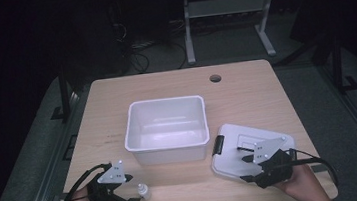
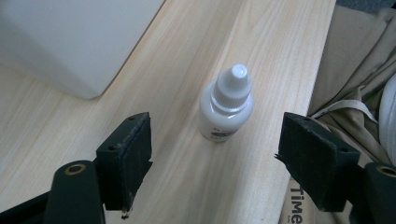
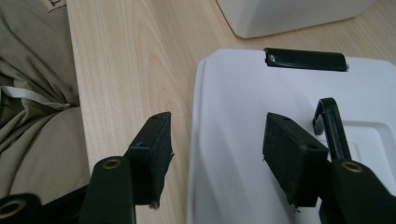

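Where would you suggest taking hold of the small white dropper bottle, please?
Grip the dropper bottle across its round body, below the ribbed cap. It stands upright near the table edge, so come in level from the near edge, one finger on each side; the left gripper already straddles it, open.

Small white dropper bottle [image 2: 226, 108] w/ ribbed white cap, upright on wood table [image 1: 165, 88], near front edge, just off the white bin's [image 1: 166, 127] front-left corner. White lid [image 1: 244, 150] w/ black latch and handle, flat on table, right of bin.
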The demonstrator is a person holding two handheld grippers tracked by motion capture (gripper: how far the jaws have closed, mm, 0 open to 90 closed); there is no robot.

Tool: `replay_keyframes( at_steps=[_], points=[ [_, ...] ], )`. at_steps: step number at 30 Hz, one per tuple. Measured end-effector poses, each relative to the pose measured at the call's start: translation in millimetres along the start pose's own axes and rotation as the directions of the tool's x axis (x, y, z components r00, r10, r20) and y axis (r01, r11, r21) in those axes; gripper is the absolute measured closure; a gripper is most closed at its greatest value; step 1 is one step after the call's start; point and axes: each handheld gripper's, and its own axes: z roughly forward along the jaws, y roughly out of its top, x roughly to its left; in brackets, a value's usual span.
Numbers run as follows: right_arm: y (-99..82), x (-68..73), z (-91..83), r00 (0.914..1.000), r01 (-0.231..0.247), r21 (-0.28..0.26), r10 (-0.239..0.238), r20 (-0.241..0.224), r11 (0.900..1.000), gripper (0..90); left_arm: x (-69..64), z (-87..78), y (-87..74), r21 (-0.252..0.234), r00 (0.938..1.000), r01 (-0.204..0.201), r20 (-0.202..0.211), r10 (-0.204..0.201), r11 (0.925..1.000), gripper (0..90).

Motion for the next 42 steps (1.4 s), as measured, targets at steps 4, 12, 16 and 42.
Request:
replay_keyframes(
  at_steps=[4, 12, 16, 42],
  points=[
    [0.1, -0.3, -0.7, 1.0, 0.003, -0.001, -0.003, 0.001, 1.0, 41.5, 1.2, 3.7, 2.4, 0.014, 0.9998, -0.005, 0.021, 0.004, 0.9999, 29.6],
    [0.1, -0.1, -0.6, 1.0, 0.005, 0.001, -0.005, 0.003, 1.0, 42.0, 1.9, 11.6, 8.4, 0.042, 0.999, -0.014, 0.042, 0.012, 0.999, 32.7],
    [-0.2, -0.5, -1.0, 0.9999, 0.01, -0.002, -0.01, 0.004, 0.9999, 42.1, 2.5, 15.0, 12.7, 0.062, 0.9984, -0.032, 0.048, 0.029, 0.9976, 33.2],
    [-0.8, -0.3, -3.4, 0.9999, 0.008, -0.007, -0.008, 0.01, 0.9999, 42.3, 2.4, 27.0, 5.3, 0.008, 0.9971, -0.024, 0.073, 0.023, 0.9997, 51.2]
  ],
)
